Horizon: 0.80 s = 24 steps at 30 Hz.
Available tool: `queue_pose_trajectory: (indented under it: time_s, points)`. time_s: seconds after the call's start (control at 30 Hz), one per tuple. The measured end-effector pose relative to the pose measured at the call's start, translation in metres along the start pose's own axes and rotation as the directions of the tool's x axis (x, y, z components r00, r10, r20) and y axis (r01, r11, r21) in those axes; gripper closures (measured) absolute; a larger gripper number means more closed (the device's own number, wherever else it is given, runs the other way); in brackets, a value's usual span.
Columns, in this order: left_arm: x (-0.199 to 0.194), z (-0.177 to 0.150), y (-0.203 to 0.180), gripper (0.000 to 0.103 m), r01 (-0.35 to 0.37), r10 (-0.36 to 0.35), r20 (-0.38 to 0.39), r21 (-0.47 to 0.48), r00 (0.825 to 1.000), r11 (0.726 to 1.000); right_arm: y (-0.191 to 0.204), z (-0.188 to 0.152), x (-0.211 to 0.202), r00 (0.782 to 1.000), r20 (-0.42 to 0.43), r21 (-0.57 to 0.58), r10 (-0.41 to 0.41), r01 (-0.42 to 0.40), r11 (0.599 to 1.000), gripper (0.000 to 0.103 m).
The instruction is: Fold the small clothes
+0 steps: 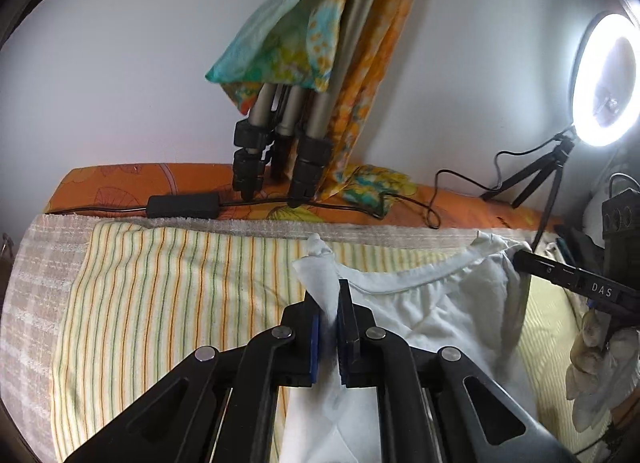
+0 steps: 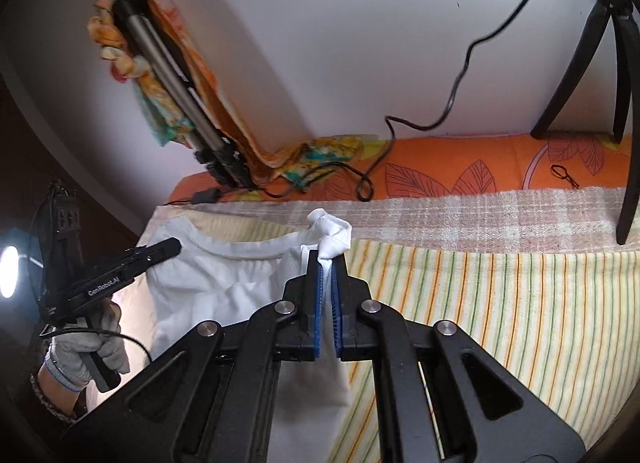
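Item: white cotton garment with a ribbed neckline (image 1: pixel 432 303), lying on a yellow cloth with green and orange stripes (image 1: pixel 160 295) that is spread over a bed. The garment is gathered at its two top corners, each corner pinched in a tool and standing up as a small twisted peak.

Left tool (image 1: pixel 329 305): black two-finger frame with blue pads, clenched on the garment's corner at 6 o'clock in the left wrist view; white cloth fills the slit between the pads and trails down under the frame.

Right tool (image 2: pixel 328 267): same build, clenched on the other corner at 6 o'clock in the right wrist view, a knot of white cloth sticking out past the fingertips. In the left wrist view it enters from 3 o'clock. A gloved hand (image 2: pixel 86 351) grips the left tool's handle at 8 o'clock in the right wrist view.

Edges and open room: the neckline hangs in a curve between the two tools. Bare striped cloth lies open toward 9 o'clock of the left tool and toward 3 o'clock of the right tool. Beyond the striped cloth's far edge runs a beige checked towel (image 2: pixel 460 215), then an orange leaf-print sheet (image 2: pixel 460 167) against a white wall (image 1: pixel 120 83).

Surroundings: a folded grey tripod draped in a multicoloured floral cloth (image 1: pixel 288 43) leans on the wall at 12 o'clock of the left view, a black cable box (image 1: pixel 183 205) at its foot. A lit ring light on a small black stand (image 1: pixel 604 79) sits at 2 o'clock.
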State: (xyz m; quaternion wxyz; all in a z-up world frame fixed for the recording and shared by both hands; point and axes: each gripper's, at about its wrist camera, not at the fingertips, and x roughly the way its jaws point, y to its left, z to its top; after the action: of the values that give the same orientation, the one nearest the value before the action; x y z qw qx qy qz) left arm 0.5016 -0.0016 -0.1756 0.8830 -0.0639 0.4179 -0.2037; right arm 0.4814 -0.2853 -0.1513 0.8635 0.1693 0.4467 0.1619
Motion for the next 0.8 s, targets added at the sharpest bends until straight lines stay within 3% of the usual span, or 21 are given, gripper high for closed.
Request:
queue_pose_trajectory:
  time_s: [0.43, 0.67, 0.8]
  points:
    - [-0.100, -0.037, -0.031, 0.099, 0.035, -0.042, 0.077, 0.087, 0.996, 0.996, 0.044, -0.037, -0.088, 0.995, 0.041, -0.085, 0.091, -0.088, 0.992, 0.098]
    - [-0.150, -0.084, -0.046, 0.099, 0.031, -0.043, 0.105, 0.116, 0.994, 0.993, 0.063, -0.093, -0.141, 0.994, 0.032, -0.129, 0.107, -0.102, 0.986, 0.098]
    - [-0.169, -0.133, -0.050, 0.099, 0.022, -0.036, 0.106, 0.132, 0.994, 0.991, 0.073, -0.139, -0.158, 0.995, 0.016, -0.168, 0.095, -0.091, 0.982, 0.098]
